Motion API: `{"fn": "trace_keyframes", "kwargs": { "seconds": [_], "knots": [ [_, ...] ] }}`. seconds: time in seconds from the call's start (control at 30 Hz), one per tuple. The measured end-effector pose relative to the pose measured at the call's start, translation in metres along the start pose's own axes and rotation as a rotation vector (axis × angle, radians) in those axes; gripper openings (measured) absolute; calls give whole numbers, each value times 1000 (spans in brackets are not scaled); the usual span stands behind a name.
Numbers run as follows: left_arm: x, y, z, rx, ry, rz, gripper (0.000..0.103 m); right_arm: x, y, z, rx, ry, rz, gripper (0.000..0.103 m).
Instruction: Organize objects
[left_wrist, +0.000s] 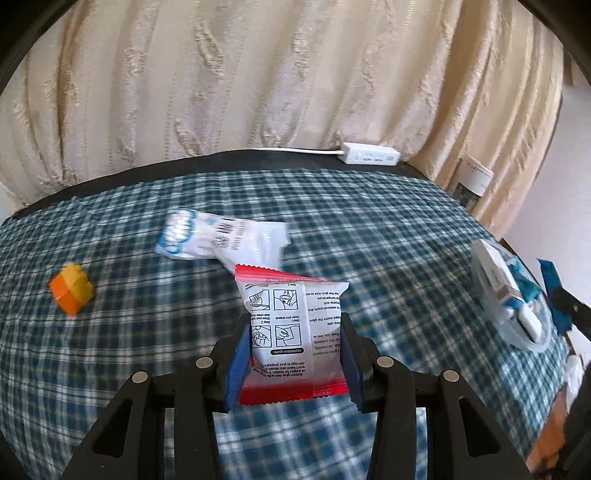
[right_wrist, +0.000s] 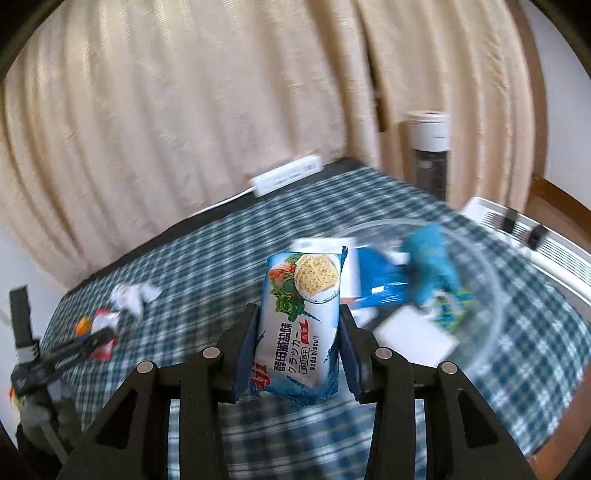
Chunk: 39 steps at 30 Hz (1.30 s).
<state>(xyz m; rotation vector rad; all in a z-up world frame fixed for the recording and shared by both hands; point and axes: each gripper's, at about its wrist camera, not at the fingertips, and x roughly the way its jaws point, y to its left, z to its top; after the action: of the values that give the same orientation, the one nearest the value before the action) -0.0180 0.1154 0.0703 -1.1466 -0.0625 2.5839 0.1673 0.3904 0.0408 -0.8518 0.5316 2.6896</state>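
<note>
Blue pads close on a packet in each hand. Nearest in the left wrist view, the left gripper (left_wrist: 295, 354) clamps a red-and-white sachet (left_wrist: 291, 332) printed with instruction drawings, its fingers (left_wrist: 240, 363) pressing both long sides and holding it clear above the checked tablecloth (left_wrist: 369, 236). Nearest in the right wrist view, the right gripper (right_wrist: 297, 347) squeezes a pale blue soda biscuit packet (right_wrist: 303, 325) upright between its fingers (right_wrist: 349, 350), also lifted off the cloth.

Beyond the sachet, toward the middle of the table, lies a white cotton-swab bag (left_wrist: 221, 238), flat and crumpled. An orange block (left_wrist: 72, 293) sits alone near the table's left edge, well apart from the bag. At the right edge a clear bowl (right_wrist: 480, 295) holds blue and white boxes (right_wrist: 373, 280) and a blue crumpled item that is too blurred to tell.

Along the far edge, on the bare dark strip of tabletop, rests a white power strip (left_wrist: 369, 154) with its cable running left. A cream curtain (left_wrist: 258, 81) hangs behind it.
</note>
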Motion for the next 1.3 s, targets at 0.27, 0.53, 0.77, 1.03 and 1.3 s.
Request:
{"fn": "trace_keyframes", "kwargs": {
  "seconds": [0.27, 0.53, 0.77, 1.03, 1.3],
  "knots": [
    [-1, -28, 1, 23, 7, -49, 46, -6, -77, 9, 149, -51, -118, 42],
    [-1, -57, 1, 65, 10, -69, 46, 9, -121, 10, 269, -26, -91, 42],
    [1, -78, 0, 94, 18, -80, 46, 20, -130, 13, 286, -20, -72, 42],
    [5, -97, 1, 120, 27, -89, 46, 28, -122, 14, 226, -21, -101, 43],
    [8, -123, 1, 163, 35, -105, 46, 25, -121, 15, 190, -48, -106, 46]
  ]
}}
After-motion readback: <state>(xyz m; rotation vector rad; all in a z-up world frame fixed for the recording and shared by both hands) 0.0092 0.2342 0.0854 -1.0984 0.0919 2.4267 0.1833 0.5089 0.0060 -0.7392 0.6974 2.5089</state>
